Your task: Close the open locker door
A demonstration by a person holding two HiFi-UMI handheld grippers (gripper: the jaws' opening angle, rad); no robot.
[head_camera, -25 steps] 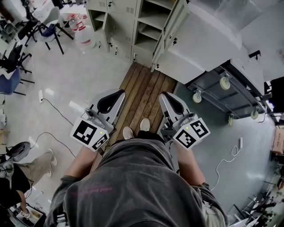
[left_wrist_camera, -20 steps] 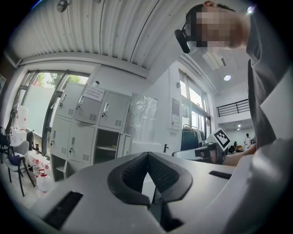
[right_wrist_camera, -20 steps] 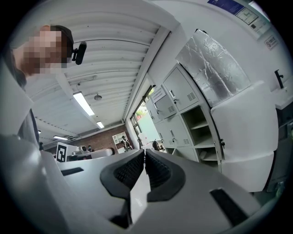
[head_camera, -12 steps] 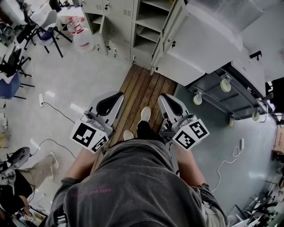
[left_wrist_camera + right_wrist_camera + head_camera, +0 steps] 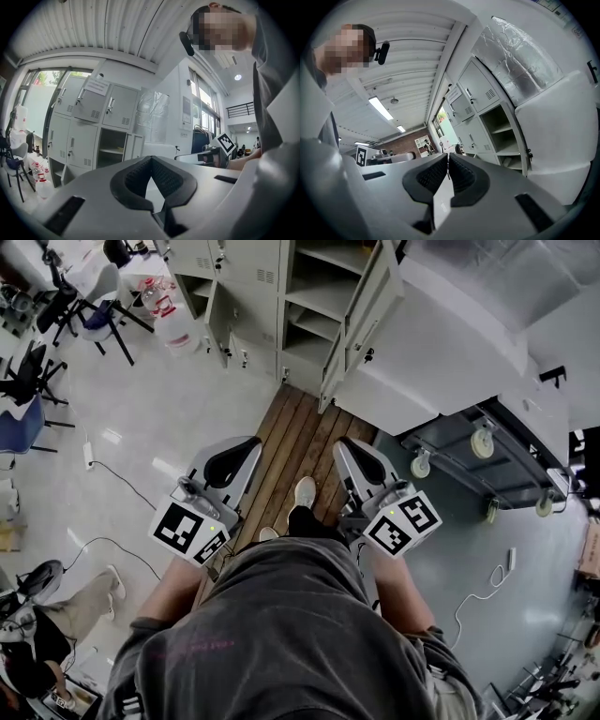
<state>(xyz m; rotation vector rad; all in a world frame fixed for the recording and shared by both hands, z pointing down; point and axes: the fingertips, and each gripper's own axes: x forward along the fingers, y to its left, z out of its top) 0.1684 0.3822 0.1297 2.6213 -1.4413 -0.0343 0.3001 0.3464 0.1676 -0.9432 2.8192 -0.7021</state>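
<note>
Locker door (image 5: 361, 322) stands swung out from the grey locker bank (image 5: 251, 277), baring its shelves (image 5: 314, 296), ahead of the person past a wooden floor strip (image 5: 298, 442). The left gripper (image 5: 242, 448) and right gripper (image 5: 351, 448) point level toward it, well apart from it, each with jaws closed together on nothing.
</note>
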